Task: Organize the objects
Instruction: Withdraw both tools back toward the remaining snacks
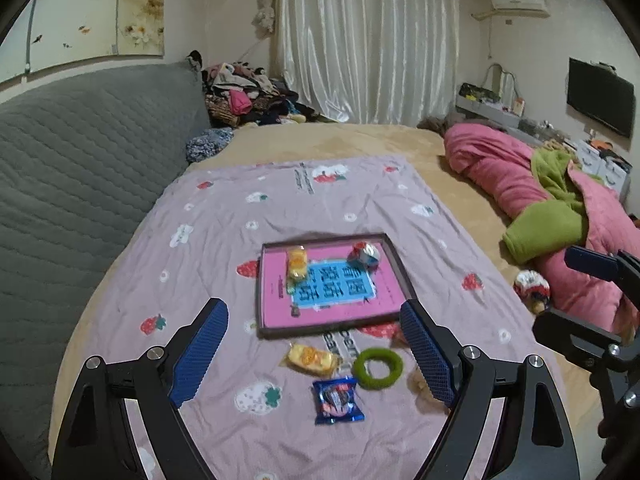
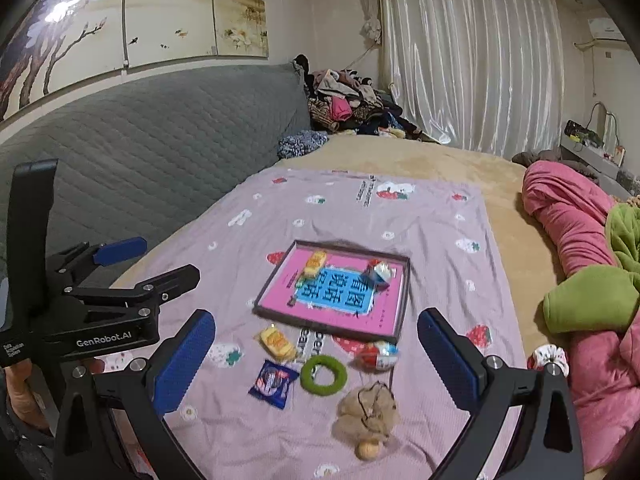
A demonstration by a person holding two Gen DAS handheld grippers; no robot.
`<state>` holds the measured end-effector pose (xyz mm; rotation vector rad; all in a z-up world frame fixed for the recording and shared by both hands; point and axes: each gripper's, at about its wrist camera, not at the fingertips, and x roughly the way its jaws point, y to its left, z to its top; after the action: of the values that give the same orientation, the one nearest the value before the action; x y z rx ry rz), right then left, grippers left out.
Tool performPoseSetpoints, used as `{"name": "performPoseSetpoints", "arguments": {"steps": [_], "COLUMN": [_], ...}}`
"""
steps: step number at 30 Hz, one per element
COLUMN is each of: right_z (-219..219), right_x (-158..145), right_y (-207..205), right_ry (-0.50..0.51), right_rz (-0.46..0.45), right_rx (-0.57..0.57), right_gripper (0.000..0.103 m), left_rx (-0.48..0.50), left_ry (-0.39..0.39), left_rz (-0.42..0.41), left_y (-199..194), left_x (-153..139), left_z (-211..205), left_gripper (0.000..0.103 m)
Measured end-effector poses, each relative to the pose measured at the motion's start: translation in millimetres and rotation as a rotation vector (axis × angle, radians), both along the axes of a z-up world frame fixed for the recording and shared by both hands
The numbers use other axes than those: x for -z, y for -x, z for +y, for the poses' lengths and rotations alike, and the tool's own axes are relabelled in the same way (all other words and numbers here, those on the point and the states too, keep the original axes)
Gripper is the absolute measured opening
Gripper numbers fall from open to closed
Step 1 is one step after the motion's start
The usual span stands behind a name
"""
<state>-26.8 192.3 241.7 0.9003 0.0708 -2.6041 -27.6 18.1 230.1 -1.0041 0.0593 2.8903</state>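
A dark-rimmed tray (image 1: 260, 288) (image 2: 403, 300) with a pink bottom lies on the lilac cloth (image 1: 224, 240). It holds a yellow snack packet (image 1: 298, 264) and a red-white packet (image 1: 364, 256). In front of it lie another yellow packet (image 2: 276, 342), a blue cookie packet (image 2: 274, 384), a green ring (image 2: 323, 374), a red-white packet (image 2: 378, 354) and a beige fluffy bundle (image 2: 368, 412). My left gripper (image 1: 313, 306) hovers open over these, holding nothing. My right gripper (image 2: 316, 315) is open and empty too, just right of the left one.
A grey quilted backrest (image 1: 80, 168) runs along the left. A pink and green quilt (image 1: 540, 200) is bunched at the right, with a red-white scrunchie (image 1: 530, 286) beside it. Clothes (image 1: 248, 96) pile up at the far end before the curtain.
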Motion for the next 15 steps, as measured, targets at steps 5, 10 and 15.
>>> {"name": "performPoseSetpoints", "arguments": {"steps": [5, 10, 15], "right_z": [2.3, 5.1, 6.0], "right_x": [21.8, 41.5, 73.4], "right_y": [-13.5, -27.0, -39.9], "right_ry": [-0.010, -0.008, -0.023], "right_rz": [-0.026, -0.046, -0.088], "right_rx": [-0.003, -0.007, -0.004], "right_gripper": [0.102, 0.102, 0.102], "left_rx": [0.004, 0.007, 0.005], "left_ry": [-0.004, -0.019, -0.038], "left_rz": [-0.026, -0.054, -0.081], "left_y": [-11.7, -25.3, -39.2], "left_x": [18.3, 41.1, 71.3], "left_z": [5.3, 6.8, 5.9], "left_gripper": [0.089, 0.089, 0.089]}}
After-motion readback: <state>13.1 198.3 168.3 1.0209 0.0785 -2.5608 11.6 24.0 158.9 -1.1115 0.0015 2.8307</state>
